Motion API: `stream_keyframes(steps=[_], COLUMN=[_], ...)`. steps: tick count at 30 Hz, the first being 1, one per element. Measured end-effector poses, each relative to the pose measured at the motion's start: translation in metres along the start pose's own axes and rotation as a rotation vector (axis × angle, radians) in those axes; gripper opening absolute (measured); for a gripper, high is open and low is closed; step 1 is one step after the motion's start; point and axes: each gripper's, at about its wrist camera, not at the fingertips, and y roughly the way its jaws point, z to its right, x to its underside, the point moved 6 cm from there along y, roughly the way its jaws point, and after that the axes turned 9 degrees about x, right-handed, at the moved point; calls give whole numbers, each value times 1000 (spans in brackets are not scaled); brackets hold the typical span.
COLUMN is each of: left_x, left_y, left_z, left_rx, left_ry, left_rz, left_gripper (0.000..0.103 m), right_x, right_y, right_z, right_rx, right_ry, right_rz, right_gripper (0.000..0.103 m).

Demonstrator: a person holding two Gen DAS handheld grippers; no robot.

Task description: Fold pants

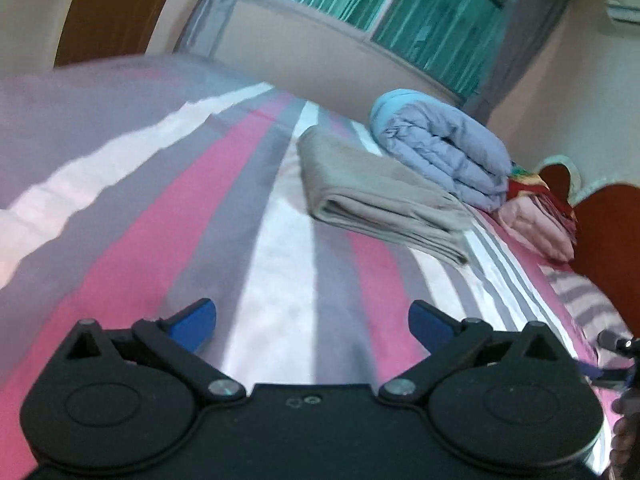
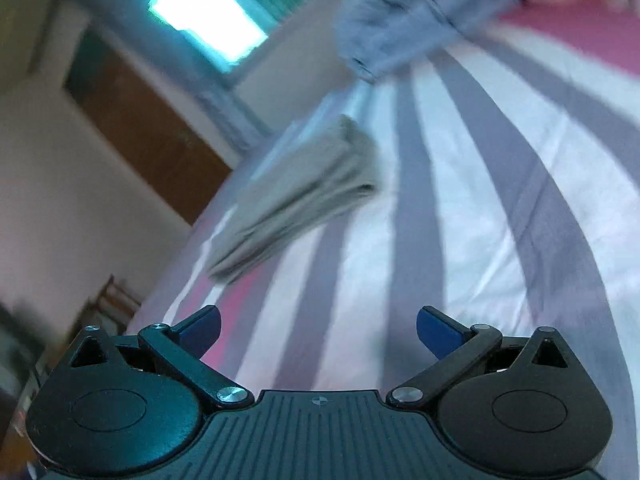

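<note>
Status: the pants (image 1: 380, 200) lie as a compact, many-layered grey rectangle on the striped bedsheet (image 1: 288, 280), well ahead of both tools and touched by neither. The folding appears complete — judged from the stacked layers at the near edge of the bundle — so the step in hand is release and retreat.

Left gripper (image 1: 312, 324): blue-tipped fingers (image 1: 196, 324) spread wide, nothing between them, only bare sheet below. Right gripper (image 2: 318, 330): fingers (image 2: 436, 330) likewise spread wide and empty; in its view the pants (image 2: 296, 196) sit ahead and to the left.

Next move, if any: inspect the bundle for loose edges. A correction would call for one gripper to approach low along the sheet and pinch a single layer, not the whole stack; otherwise, the tools only need to stay clear of the fabric.

Count:
- Pants: one folded bundle.
- Grippers: two, each with two fingers.
- Other textiles by the headboard (image 1: 600, 232): one rolled pale-blue quilt (image 1: 440, 152), one pink folded item (image 1: 536, 228) and one red patterned cloth (image 1: 536, 188) — motion blur makes the split between these last two uncertain.
</note>
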Motion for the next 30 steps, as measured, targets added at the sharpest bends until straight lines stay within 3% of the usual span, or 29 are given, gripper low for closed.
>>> stream_keyframes(steps=[4, 6, 10, 12, 15, 19, 23, 26, 30], left_x=[-1, 8, 34, 45, 53, 63, 78, 83, 85], left_y=[-37, -51, -75, -89, -105, -119, -127, -125, -117], left_z=[42, 60, 96, 111, 126, 138, 137, 140, 139], left_rx=[-25, -18, -18, -11, 21, 13, 18, -26, -45], left_ry=[98, 150, 245, 287, 314, 316, 285, 322, 321], left_rz=[81, 80, 87, 113, 170, 177, 186, 202, 167], left_gripper=[97, 97, 97, 97, 97, 97, 97, 97, 97], right_x=[30, 44, 61, 73, 94, 132, 149, 148, 150], right_y=[-47, -62, -94, -107, -124, -142, -135, -127, -109], right_z=[-47, -64, -88, -101, -122, -144, -133, -129, -127], right_rx=[43, 80, 104, 70, 96, 167, 214, 229, 253], right_ry=[-127, -167, -183, -182, -250, -400, -397, -386, -403], right_rz=[114, 150, 222, 246, 276, 327, 335, 356, 337], right_gripper=[103, 103, 103, 103, 103, 103, 103, 103, 103])
